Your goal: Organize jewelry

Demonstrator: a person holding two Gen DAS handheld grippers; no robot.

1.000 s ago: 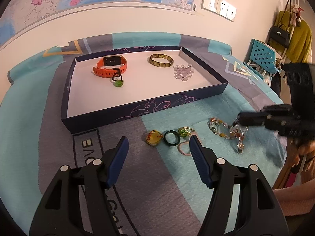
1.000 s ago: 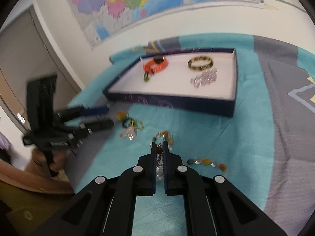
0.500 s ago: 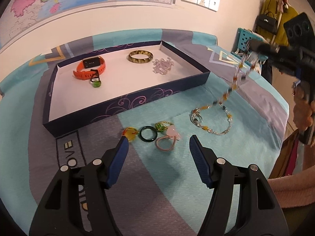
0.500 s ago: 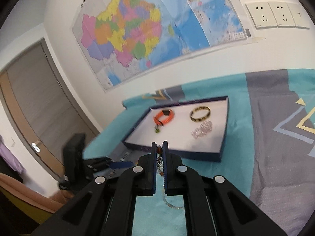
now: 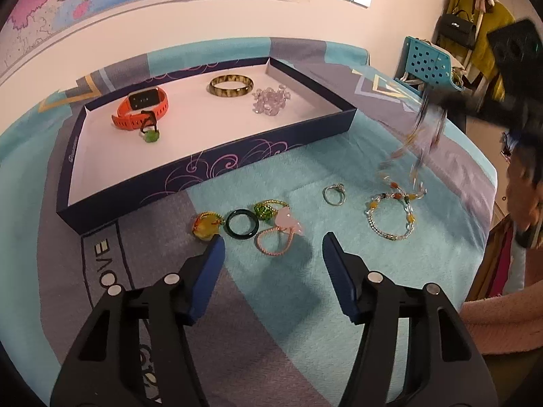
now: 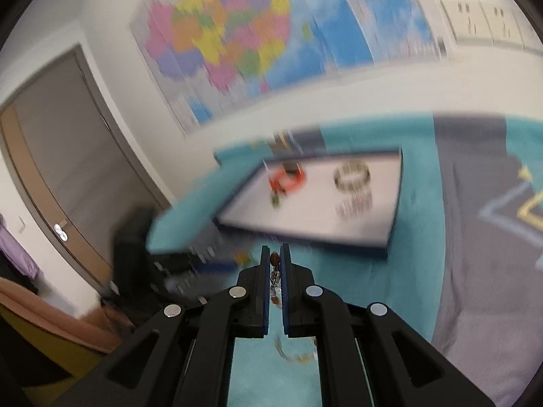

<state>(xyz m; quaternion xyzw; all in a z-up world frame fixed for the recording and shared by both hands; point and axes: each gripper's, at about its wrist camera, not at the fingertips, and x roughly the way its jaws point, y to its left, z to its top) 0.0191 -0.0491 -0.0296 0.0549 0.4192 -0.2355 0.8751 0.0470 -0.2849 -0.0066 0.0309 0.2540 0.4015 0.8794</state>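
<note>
A: The whole right-wrist view is smeared; the shallow dark-blue cardboard box and the colourful paper wall map have no sharp edges.

B: And the left-wrist view?

A: The right hand-held gripper, far right, is a dark blur. The multicoloured bead-and-silver-chain necklace streaks in its upper part, so no beads can be made out there.

B: The person?

A: Cut off by the right edge; only a pink fuzzy sleeve shows.

Left gripper: black frame, blue pads, silver screws; pink fuzzy sleeve.
</note>
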